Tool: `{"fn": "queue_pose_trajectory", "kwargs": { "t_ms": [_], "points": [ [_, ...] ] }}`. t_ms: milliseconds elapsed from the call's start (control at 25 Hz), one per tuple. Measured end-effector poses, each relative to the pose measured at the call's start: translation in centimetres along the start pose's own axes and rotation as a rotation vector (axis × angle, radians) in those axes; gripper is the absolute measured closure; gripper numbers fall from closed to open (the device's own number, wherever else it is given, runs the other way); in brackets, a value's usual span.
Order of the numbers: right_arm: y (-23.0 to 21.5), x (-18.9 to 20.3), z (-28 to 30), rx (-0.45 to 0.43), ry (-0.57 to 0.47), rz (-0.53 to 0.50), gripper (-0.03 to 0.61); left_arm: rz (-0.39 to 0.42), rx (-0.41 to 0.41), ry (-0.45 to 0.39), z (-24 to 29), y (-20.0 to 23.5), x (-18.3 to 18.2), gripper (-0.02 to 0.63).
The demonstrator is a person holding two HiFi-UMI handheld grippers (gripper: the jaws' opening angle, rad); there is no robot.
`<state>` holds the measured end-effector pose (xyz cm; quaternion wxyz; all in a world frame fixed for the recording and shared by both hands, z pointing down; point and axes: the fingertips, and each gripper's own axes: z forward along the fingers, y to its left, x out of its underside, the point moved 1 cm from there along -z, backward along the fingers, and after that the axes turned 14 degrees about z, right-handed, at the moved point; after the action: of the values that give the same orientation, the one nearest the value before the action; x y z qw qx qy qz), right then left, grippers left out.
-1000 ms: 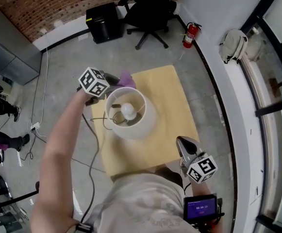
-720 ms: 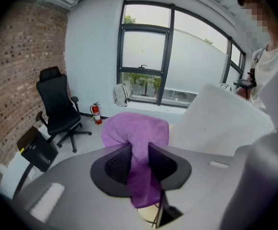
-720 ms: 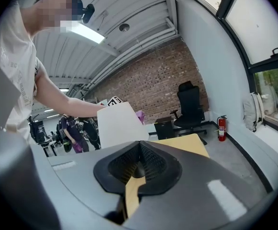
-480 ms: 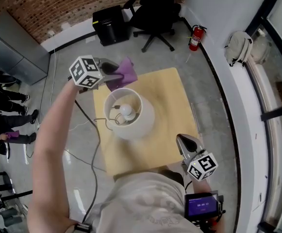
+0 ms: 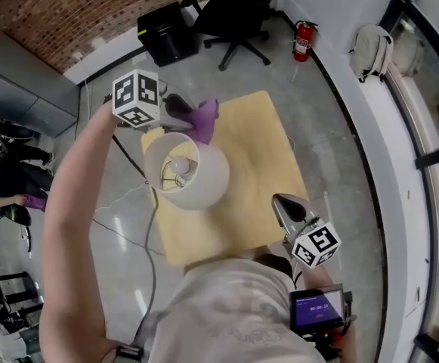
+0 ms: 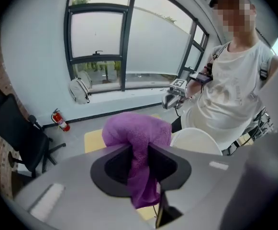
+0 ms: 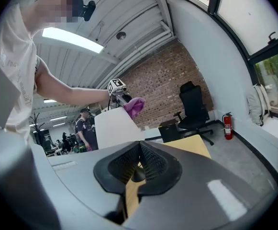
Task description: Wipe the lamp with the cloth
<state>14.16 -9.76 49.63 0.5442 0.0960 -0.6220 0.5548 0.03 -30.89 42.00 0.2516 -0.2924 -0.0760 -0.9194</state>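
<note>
A lamp with a white shade (image 5: 185, 169) and a bare bulb (image 5: 180, 165) stands on a small yellow wooden table (image 5: 253, 161). My left gripper (image 5: 191, 113) is shut on a purple cloth (image 5: 205, 119), held just above the shade's far rim. In the left gripper view the cloth (image 6: 138, 131) bunches between the jaws of the left gripper (image 6: 139, 146), with the shade (image 6: 196, 140) below to the right. My right gripper (image 5: 285, 206) hovers at the table's near right corner, apart from the lamp. Its jaws (image 7: 139, 150) are shut and hold nothing.
A black office chair (image 5: 234, 6), a black box (image 5: 166, 25), a red fire extinguisher (image 5: 302, 42) and a backpack (image 5: 368, 48) stand beyond the table. A cable (image 5: 147, 225) trails over the floor at the left. People (image 5: 7, 172) stand far left.
My left gripper has risen with the cloth from the shade's far left side to above its far rim and has rolled. The right gripper has hardly moved.
</note>
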Motion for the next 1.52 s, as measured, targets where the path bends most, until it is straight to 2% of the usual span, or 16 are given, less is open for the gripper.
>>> {"fn": "queue_pose_trajectory", "kwargs": {
  "t_ms": [480,680,760,880,1040,1200,1320,1440,1520],
  "points": [
    [-2.6,-1.0,-1.6,0.011,-0.053,0.063,0.565,-0.005,0.233,0.308,8.1,1.3,4.7,0.518],
    [-3.6,-0.2,-2.9,0.045,-0.069,0.100,0.565,0.066,0.233,0.428,10.8,1.9,7.1,0.518],
    [-4.2,-0.3,-3.2,0.046,-0.073,0.096,0.565,0.071,0.195,0.427,10.6,2.5,7.1,0.518],
    [-5.0,-0.4,-3.3,0.037,-0.066,0.081,0.565,0.061,0.132,0.377,9.2,3.2,5.5,0.518],
    [-4.6,-0.6,-2.7,0.015,-0.058,0.068,0.565,0.156,0.053,0.332,5.6,2.8,1.5,0.518],
    [-3.2,-1.0,-1.7,-0.014,-0.047,0.037,0.565,0.246,0.030,0.306,2.1,1.4,-2.2,0.517],
    [-2.7,-0.7,-1.1,-0.026,-0.040,0.028,0.565,0.310,0.061,0.304,0.8,-0.3,-4.9,0.517],
    [-2.8,-0.6,-1.0,-0.021,-0.045,0.039,0.565,0.380,0.161,0.351,1.6,-2.6,-5.9,0.518],
    [-2.9,-0.7,-1.2,-0.018,-0.048,0.042,0.565,0.397,0.227,0.381,2.8,-3.6,-5.7,0.518]
  ]
}}
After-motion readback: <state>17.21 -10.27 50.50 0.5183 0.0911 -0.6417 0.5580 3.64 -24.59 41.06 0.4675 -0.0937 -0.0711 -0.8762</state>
